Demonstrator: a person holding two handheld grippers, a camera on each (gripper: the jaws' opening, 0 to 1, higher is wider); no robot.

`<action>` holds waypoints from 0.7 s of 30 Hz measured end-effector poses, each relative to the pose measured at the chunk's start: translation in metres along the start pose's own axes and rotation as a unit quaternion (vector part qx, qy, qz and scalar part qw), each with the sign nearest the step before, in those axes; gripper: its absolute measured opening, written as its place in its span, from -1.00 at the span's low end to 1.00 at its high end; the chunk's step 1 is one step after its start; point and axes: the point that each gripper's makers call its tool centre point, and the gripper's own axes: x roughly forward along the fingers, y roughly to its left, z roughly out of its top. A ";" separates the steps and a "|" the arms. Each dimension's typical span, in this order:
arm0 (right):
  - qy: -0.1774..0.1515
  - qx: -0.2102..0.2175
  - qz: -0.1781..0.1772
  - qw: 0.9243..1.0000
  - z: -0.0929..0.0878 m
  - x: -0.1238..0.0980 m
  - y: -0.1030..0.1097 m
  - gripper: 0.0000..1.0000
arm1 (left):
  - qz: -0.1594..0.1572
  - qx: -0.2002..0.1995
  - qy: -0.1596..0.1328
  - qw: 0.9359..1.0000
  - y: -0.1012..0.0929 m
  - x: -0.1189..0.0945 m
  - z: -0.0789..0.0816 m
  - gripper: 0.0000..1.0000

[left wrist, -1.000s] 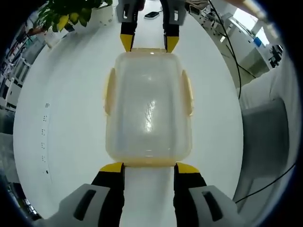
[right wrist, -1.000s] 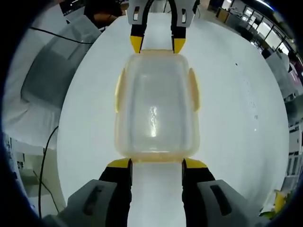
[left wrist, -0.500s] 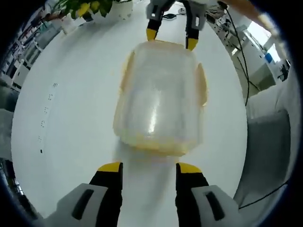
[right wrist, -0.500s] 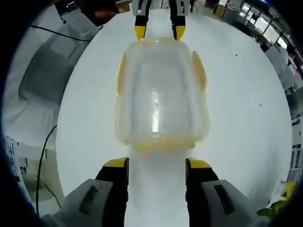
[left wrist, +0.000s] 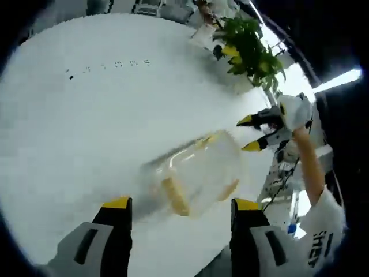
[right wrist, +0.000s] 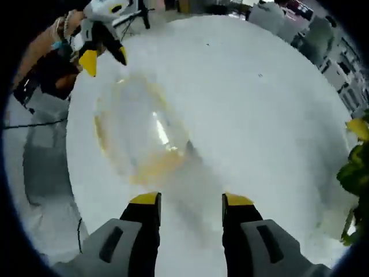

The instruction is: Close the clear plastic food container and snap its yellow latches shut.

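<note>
- Two grippers stand apart from the container, which lies blurred on the white tabletop.
- Left gripper: jaws spread, empty, the container just ahead of its yellow tips.
- Right gripper: jaws likewise spread and empty, the container ahead and to its left.
- One yellow latch shows on the container's near end.
- Potted plant stands at the tabletop's far edge.

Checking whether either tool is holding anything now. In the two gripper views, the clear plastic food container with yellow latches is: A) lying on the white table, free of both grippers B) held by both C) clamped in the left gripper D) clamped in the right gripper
A: the clear plastic food container with yellow latches lies on the white table, beyond the open left gripper and open right gripper.
</note>
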 end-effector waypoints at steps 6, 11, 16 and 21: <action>-0.079 0.157 0.080 0.981 0.023 -0.009 0.021 -0.19 | -0.039 -0.056 -0.037 0.997 -0.016 0.008 0.004 0.41; -0.172 0.302 0.183 0.919 0.055 -0.020 0.047 -0.03 | -0.026 -0.069 -0.018 0.997 -0.013 0.024 -0.012 0.41; -0.122 0.263 0.124 0.949 0.037 0.002 0.042 -0.13 | 0.004 -0.062 -0.014 0.998 -0.005 0.035 -0.016 0.31; -0.094 0.241 0.130 0.957 0.034 0.019 0.055 -0.10 | 0.019 -0.055 -0.002 0.998 -0.003 0.043 -0.019 0.24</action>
